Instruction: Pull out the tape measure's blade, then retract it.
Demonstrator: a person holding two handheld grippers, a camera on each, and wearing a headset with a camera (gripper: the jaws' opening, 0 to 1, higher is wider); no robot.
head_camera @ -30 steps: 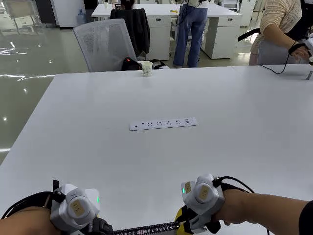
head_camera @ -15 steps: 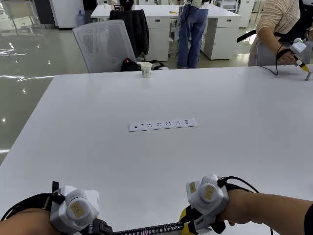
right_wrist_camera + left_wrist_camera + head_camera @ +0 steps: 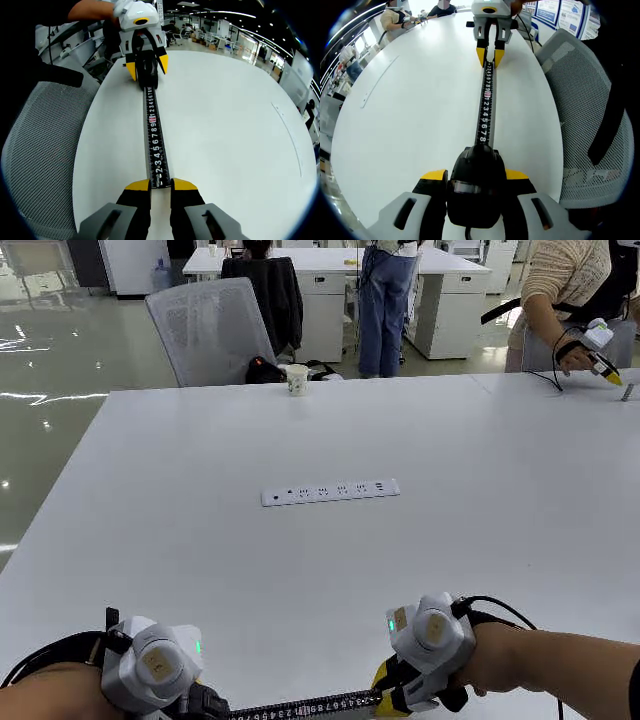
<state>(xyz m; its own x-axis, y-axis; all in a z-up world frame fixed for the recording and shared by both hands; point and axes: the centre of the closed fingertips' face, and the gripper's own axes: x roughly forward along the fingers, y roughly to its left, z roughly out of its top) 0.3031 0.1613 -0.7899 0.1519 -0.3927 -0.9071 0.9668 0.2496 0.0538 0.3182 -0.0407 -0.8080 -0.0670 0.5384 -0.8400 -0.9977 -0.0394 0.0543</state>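
Black tape-measure case [image 3: 472, 192] clamped in the jaws of the left gripper [image 3: 475, 175], lower centre of its view; numbered blade [image 3: 154, 135] (drawn out flat over the white table [image 3: 300, 420]) runs to the right gripper [image 3: 160, 186], closed on its tip

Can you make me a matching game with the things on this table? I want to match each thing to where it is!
Things:
1. tape measure case
2. blade
3. power strip
4. paper cup

Places:
A. near the far edge of the table
B. clamped in the left gripper
C. stretched out to the right gripper
D. lying flat, mid-table

Pairs: 1-B, 2-C, 3-D, 4-A.
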